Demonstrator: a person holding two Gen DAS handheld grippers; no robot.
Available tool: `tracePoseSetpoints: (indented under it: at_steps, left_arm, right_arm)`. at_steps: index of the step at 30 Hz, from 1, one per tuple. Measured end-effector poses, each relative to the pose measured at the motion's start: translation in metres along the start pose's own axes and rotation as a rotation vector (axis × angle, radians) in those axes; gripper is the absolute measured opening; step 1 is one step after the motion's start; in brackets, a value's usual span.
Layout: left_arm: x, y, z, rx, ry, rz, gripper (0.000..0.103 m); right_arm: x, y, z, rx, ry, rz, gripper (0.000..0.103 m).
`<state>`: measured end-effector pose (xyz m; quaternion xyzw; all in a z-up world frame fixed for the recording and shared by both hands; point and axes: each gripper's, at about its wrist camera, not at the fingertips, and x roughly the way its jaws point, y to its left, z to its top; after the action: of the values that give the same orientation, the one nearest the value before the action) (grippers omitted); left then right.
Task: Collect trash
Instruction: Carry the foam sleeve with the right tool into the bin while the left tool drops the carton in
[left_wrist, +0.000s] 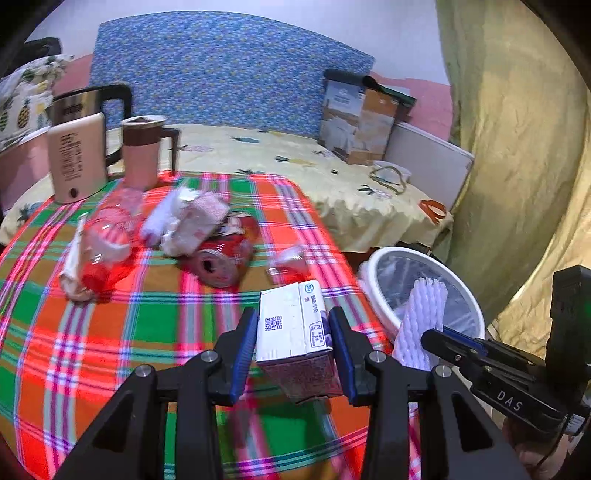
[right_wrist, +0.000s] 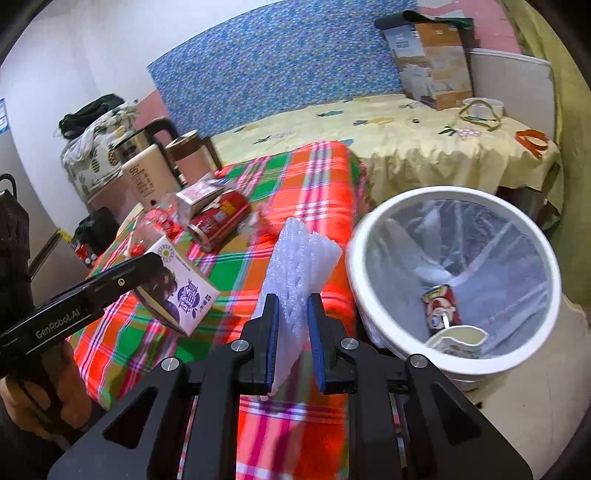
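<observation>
Closest in, the left gripper (left_wrist: 293, 345) pinches a small white-and-purple drink carton (left_wrist: 295, 332) between its blue pads, the carton lifted clear above the plaid tablecloth (left_wrist: 129, 332). Just to its right, the right gripper (right_wrist: 293, 332) has a white foam net sleeve (right_wrist: 301, 266) standing upright between its blue pads, squeezed at the lower end while the top fans out above the fingers. A hand (right_wrist: 44, 387) shows at the lower left of the right wrist view, wrapped around the left gripper's handle. Past the table's edge sits the white bin (right_wrist: 369, 229) with a clear liner; a can (right_wrist: 441, 306) and a cup-like piece (right_wrist: 461, 338) lie at the bottom. Further along the cloth wait a crushed red can (left_wrist: 225, 258), crumpled wrappers (left_wrist: 188, 218) and a clear plastic bottle (left_wrist: 107, 240). Behind them stand a kettle (left_wrist: 77, 147) and a lidded mug (left_wrist: 142, 147), with a cardboard box (left_wrist: 354, 118) on the yellow-covered surface beyond.
</observation>
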<state>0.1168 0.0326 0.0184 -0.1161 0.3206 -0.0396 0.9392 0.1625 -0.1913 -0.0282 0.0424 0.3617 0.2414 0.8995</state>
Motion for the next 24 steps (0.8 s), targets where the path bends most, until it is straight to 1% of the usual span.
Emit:
tracePoseSetpoints:
  at_steps: [5,14,19,24]
  left_arm:
    - [0.012,-0.028,0.009,0.037,0.008,-0.051,0.041]
    - [0.034,-0.077,0.031,0.098,-0.001,-0.129,0.041]
    - [0.052,-0.098,0.037,0.128,0.019,-0.161,0.041]
    - [0.068,-0.115,0.036,0.149,0.042,-0.187,0.041]
  right_arm:
    - [-0.01,-0.023,0.002,0.039,-0.027,-0.048,0.018]
    - [-0.026,-0.071,0.006,0.123,-0.081,-0.151,0.018]
    - [-0.028,-0.091,0.005,0.157,-0.092,-0.198,0.018]
    - [-0.023,-0.102,0.008,0.168,-0.088,-0.224,0.018]
